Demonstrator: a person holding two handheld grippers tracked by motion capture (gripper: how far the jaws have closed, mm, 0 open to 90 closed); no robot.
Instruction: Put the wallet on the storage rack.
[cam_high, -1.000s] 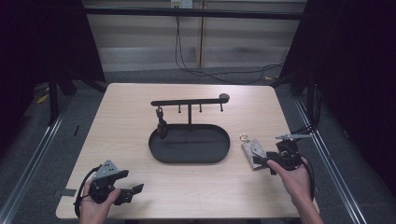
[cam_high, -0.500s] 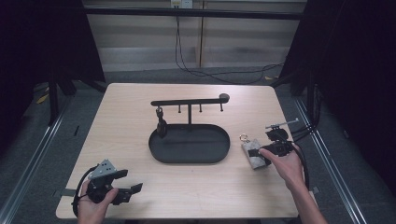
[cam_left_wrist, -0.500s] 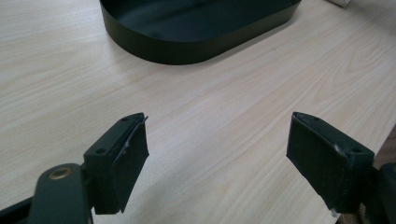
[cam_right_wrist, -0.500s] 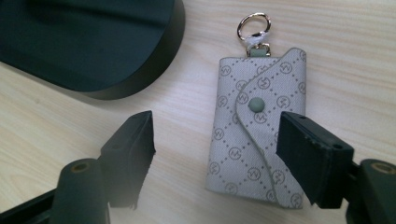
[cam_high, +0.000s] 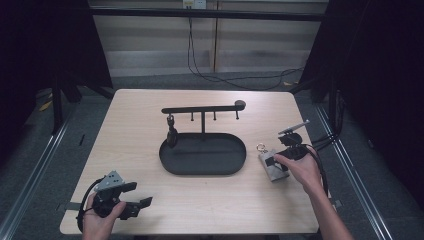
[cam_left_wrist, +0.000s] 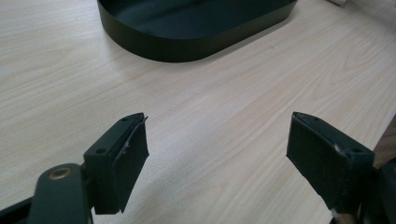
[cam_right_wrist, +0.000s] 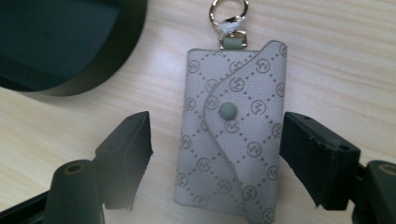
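Wood table (cam_high: 150, 120), black tray (cam_high: 202, 155) w/ hook rack (cam_high: 202, 109) mid. Right gripper (cam_right_wrist: 215, 149) spread wide astride key pouch (cam_right_wrist: 231, 135), no grip yet. Left gripper (cam_left_wrist: 217, 154) agape, idle near edge. Nothing hung; pickup looks next.

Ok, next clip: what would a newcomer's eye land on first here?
Probably the grey patterned key pouch, lying flat on the table with the open right gripper straddling it. Next, the black oval tray with its hook stand at mid-table, then the open left gripper at the near-left corner.
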